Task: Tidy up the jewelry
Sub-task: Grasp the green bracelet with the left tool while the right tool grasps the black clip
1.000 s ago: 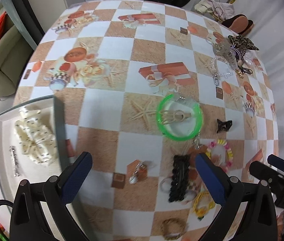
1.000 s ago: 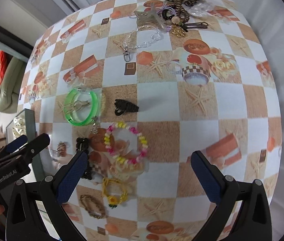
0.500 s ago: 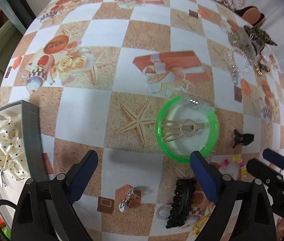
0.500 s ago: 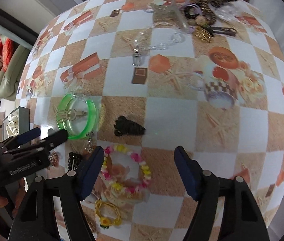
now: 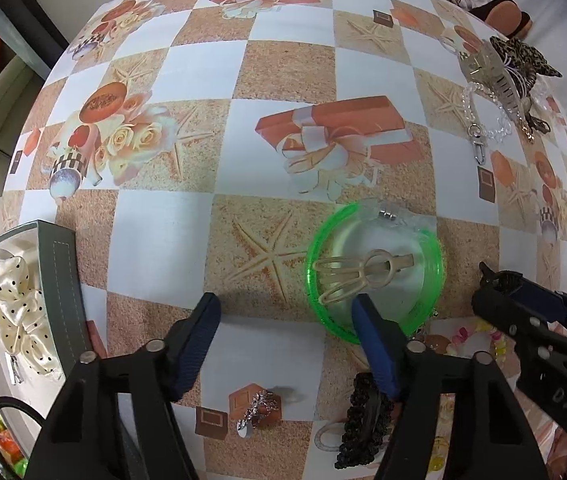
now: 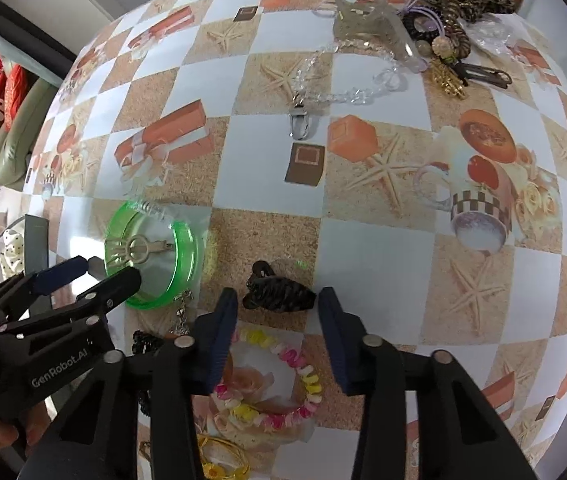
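The green bangle [image 5: 375, 272] lies flat on the checked tablecloth [image 5: 203, 72], with a pale wire hair clip [image 5: 357, 274] inside its ring, and my left gripper [image 5: 285, 326] is coming down over its near-left rim: one blue finger [image 5: 375, 344] is inside or over the ring's near edge, the other stands on bare cloth well to the left. Those jaws are closing, but no pad presses the rim yet, so I count them as apart with the rim between. To do this well I should let the inner finger settle inside the ring without catching the wire clip, then pinch the wall squarely so the smooth plastic does not squirt out. The bangle is round and has no long axis; its opening faces up. The clip inside runs left to right in the left view, loops to the left. My right gripper [image 6: 277, 326] straddles the small black claw clip [image 6: 279, 290], which lies just beyond the pastel bead bracelet [image 6: 271, 384]; its jaws are closing too, the pads near the clip's ends but not touching. That clip's long axis runs across, from finger to finger. The grey tray [image 5: 65, 292] holding a dotted cream scrunchie [image 5: 19, 312] waits at the left edge.
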{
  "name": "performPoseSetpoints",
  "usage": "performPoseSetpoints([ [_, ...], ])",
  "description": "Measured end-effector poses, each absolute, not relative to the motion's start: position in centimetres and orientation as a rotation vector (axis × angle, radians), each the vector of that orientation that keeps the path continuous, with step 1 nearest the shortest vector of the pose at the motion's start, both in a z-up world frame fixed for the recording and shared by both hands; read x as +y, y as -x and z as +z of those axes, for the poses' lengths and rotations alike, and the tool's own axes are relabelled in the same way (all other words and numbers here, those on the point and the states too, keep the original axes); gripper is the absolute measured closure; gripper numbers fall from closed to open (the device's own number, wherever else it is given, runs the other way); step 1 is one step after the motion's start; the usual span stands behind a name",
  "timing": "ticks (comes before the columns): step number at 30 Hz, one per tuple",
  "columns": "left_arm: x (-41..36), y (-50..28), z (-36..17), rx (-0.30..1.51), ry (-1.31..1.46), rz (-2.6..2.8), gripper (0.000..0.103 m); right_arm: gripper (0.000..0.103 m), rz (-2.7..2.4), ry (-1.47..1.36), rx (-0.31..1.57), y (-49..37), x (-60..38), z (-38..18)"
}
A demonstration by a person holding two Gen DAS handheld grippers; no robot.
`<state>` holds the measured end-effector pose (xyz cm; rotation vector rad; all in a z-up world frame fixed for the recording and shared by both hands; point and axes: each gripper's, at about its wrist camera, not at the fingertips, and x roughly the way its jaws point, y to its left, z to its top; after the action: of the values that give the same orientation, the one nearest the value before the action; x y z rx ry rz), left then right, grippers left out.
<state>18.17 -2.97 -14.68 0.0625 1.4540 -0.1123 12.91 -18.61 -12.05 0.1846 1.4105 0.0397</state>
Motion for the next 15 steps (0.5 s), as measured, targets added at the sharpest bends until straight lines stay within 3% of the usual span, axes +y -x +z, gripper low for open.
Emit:
performPoseSetpoints([
  [2,-3.2,-18.4,-14.5,1.451,-0.077,-0.115,0.047,0.062,0.040,-0.183,1.405,-13.0,-18.5,-12.0],
  [4,-3.3,-17.9,-14.3,1.450,-0.083,-0.120,0.064,0.063,0.040,-0.181,1.396,-13.0,-18.5,-11.9],
  [6,-3.4,-18.0,-14.2,1.454,-0.080,-0.126,0.067,0.063,0.037,-0.195,1.393,-13.0,-18.7,-11.8],
  [9,-3.3,-17.7,-14.0,1.454,-0.074,-0.136,0.089,0.063,0.035,-0.210,1.386,-12.7,-19.1,-11.4],
  [15,-3.1,-18.0,-13.1,1.444,-0.030,-0.159,0.092,0.063,0.042,-0.244,1.356,-11.9,-19.9,-9.6],
])
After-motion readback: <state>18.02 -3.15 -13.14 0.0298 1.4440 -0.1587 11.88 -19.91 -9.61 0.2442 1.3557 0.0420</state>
